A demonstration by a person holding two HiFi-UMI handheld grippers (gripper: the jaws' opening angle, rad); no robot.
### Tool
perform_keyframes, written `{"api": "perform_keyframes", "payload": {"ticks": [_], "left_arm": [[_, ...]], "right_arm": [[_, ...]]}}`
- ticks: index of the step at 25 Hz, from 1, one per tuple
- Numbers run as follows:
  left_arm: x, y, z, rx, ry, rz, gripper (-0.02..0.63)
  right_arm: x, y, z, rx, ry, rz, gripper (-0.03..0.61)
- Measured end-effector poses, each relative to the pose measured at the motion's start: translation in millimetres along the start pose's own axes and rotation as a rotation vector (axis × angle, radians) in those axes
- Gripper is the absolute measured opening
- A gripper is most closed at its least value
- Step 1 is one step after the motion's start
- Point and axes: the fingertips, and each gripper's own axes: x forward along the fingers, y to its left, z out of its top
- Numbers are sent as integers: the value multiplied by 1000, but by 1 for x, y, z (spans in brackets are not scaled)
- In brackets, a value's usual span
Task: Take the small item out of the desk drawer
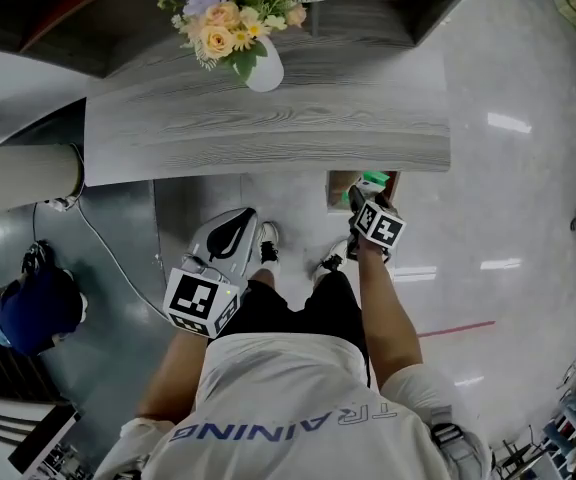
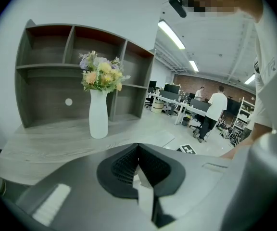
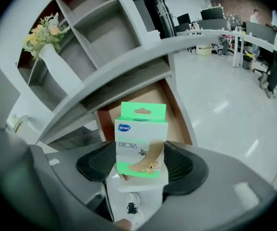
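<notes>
Green-and-white cardboard plaster box (image 3: 141, 143) sat clamped btwn right gripper (image 3: 139, 170) pads, upright, just over open brown wooden drawer (image 3: 174, 110) under grey woodgrain desk (image 1: 268, 128). Left gripper (image 2: 137, 163) jaws pressed together, nothing btwn them.

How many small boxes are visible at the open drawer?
1: the green-and-white box, gripped by the right hand-held gripper in front of the open drawer. Others may be hidden in the part of the drawer under the desk.
</notes>
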Motion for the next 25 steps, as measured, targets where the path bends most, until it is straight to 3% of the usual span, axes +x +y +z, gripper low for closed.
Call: {"api": "perform_keyframes", "payload": {"ticks": [5,12,25], "left_arm": [[2,-26,46,77,-86,-96,-8],[-5,-76,107,186,-208,-253,-8],[-52,-131,209,272,-433,-359,-8]], "right_arm": [[-78,12,30,-6,-135,30,324],[-229,59,98,-101,-421,83,324],[-458,129,191,-313,-895,88,324]]}}
